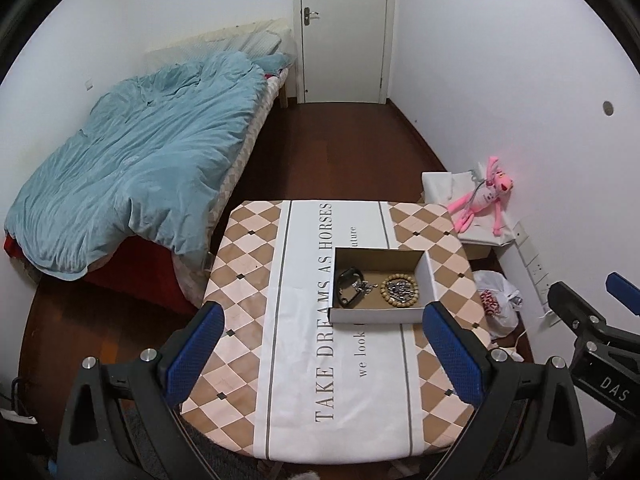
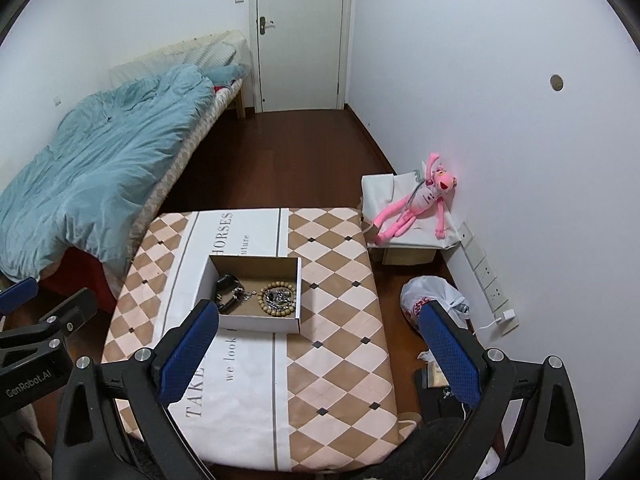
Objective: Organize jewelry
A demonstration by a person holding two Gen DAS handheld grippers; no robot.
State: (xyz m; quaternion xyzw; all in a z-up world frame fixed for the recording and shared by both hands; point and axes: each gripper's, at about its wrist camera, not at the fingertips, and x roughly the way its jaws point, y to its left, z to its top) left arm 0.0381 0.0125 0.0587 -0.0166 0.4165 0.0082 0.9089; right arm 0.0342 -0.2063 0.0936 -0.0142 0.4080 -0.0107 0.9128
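Observation:
A shallow white cardboard box (image 1: 378, 314) stands on the table with the checked cloth (image 1: 248, 264). Inside lie a black wristband (image 1: 347, 285), a silver chain (image 1: 366, 287) and a wooden bead bracelet (image 1: 399, 289) around more chain. The box also shows in the right wrist view (image 2: 260, 323), with the bead bracelet (image 2: 279, 298) and the black wristband (image 2: 226, 285). My left gripper (image 1: 322, 354) is open and empty, held above the table's near half, short of the box. My right gripper (image 2: 320, 354) is open and empty, over the table's right side.
A bed with a blue duvet (image 1: 132, 168) stands left of the table. A pink plush toy (image 2: 416, 200) lies on a white box by the right wall. A white plastic bag (image 2: 434, 300) and a power strip (image 2: 486, 276) are on the floor at right. A closed door (image 1: 344, 28) is at the far end.

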